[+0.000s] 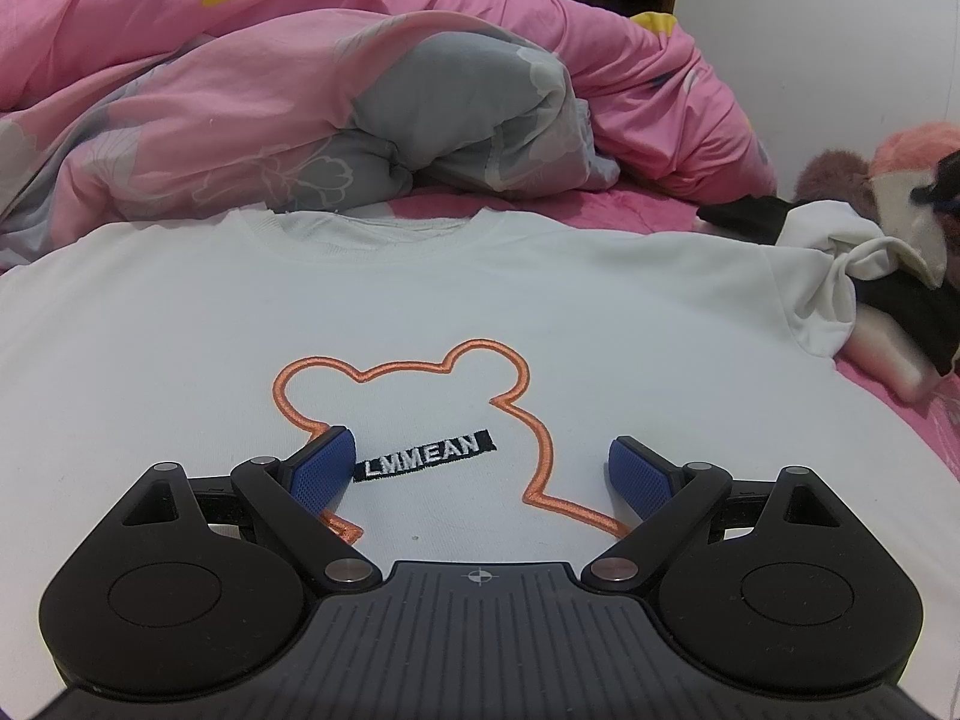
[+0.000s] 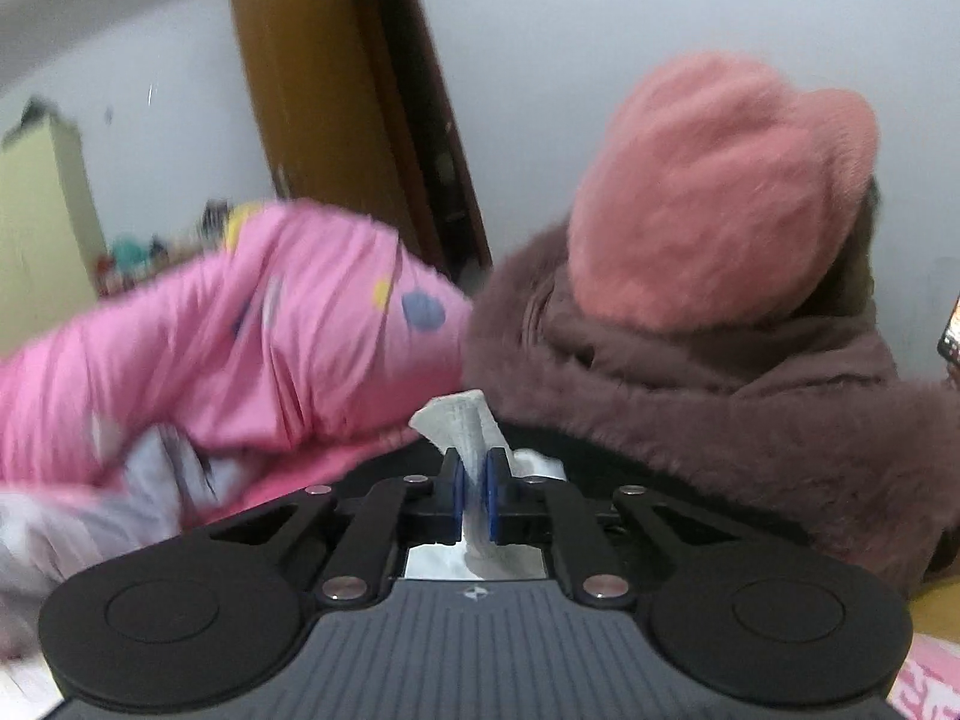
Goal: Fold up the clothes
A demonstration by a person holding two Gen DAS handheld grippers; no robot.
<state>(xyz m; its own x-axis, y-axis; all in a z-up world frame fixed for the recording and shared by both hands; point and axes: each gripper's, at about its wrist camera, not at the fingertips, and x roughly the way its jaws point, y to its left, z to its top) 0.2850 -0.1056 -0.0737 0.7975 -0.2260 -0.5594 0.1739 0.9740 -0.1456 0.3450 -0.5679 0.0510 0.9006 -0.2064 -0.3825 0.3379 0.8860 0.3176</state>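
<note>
Two grippers working: right gripper [image 2: 474, 483] pinches the white sweatshirt's [image 1: 456, 312] sleeve [image 2: 465, 420], left gripper [image 1: 480, 465] hovers wide open above it.

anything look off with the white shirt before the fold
Yes. The white shirt lies flat with its bear outline up, but its right sleeve is bunched into a crumpled knot at the edge, not spread out. The right gripper is shut on white fabric; the left gripper is open above the chest.
</note>
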